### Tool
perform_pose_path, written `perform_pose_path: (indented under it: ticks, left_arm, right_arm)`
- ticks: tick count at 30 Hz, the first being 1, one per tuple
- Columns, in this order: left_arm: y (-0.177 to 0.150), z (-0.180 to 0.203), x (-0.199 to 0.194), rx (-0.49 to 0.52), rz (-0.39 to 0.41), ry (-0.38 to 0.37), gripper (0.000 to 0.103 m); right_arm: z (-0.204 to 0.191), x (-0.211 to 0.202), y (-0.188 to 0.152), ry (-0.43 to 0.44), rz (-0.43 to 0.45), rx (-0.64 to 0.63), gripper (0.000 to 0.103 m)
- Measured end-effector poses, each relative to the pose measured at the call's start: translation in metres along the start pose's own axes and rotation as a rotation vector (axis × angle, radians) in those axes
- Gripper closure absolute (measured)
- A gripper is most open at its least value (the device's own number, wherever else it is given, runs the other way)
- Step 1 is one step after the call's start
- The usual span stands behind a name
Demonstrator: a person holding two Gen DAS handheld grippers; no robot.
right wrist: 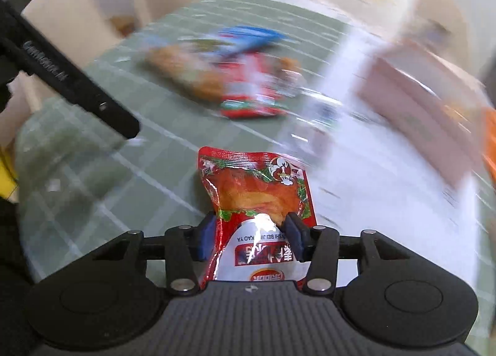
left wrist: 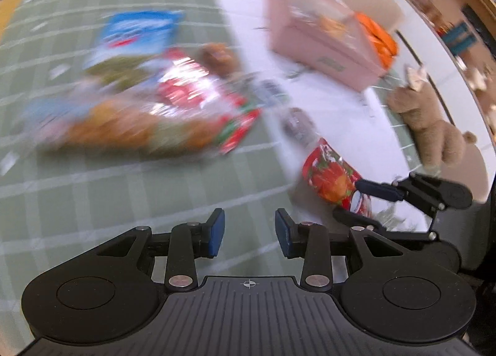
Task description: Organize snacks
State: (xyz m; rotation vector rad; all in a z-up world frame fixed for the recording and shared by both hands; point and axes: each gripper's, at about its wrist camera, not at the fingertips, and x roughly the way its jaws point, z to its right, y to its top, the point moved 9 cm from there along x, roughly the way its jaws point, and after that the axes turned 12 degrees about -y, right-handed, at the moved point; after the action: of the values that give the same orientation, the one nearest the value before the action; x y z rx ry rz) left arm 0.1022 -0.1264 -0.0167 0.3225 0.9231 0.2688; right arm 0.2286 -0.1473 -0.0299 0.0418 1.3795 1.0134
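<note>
The left gripper [left wrist: 249, 232] hangs spread and empty over the green tablecloth [left wrist: 93, 195]. Right of it, the right gripper [right wrist: 249, 236] pinches a red snack packet [right wrist: 254, 198] — best kept level and firmly clamped. Far right, the pink box [left wrist: 322, 43] — contents too blurred to tell.

1. Left gripper [left wrist: 249, 230]: black linkage arms, blue pads, silver pivot screws, ribbed grey housing with crosshair mark at lower centre.
2. Right gripper [right wrist: 249, 239]: identical build and colours.
</note>
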Motion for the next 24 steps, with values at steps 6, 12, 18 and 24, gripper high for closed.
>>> perform_pose_path:
  ticks: [6, 12, 18, 24]
  left_arm:
    - [0.077, 0.034, 0.060, 0.064, 0.066, 0.038, 0.063]
    - [0.104, 0.036, 0.109, 0.026, 0.020, 0.093, 0.063]
    - [0.096, 0.053, 0.112, 0.232, -0.025, 0.143, 0.065]
    - [0.073, 0.034, 0.076, -0.080, -0.008, 0.004, 0.065]
  right_arm:
    - [0.058, 0.011, -0.025, -0.127, -0.051, 0.283, 0.033]
    - [0.062, 0.012, -0.048, -0.188, -0.033, 0.340, 0.027]
    - [0.057, 0.014, -0.051, -0.258, 0.030, 0.341, 0.020]
    - [0.089, -0.015, -0.046, -0.283, 0.145, 0.505, 0.020]
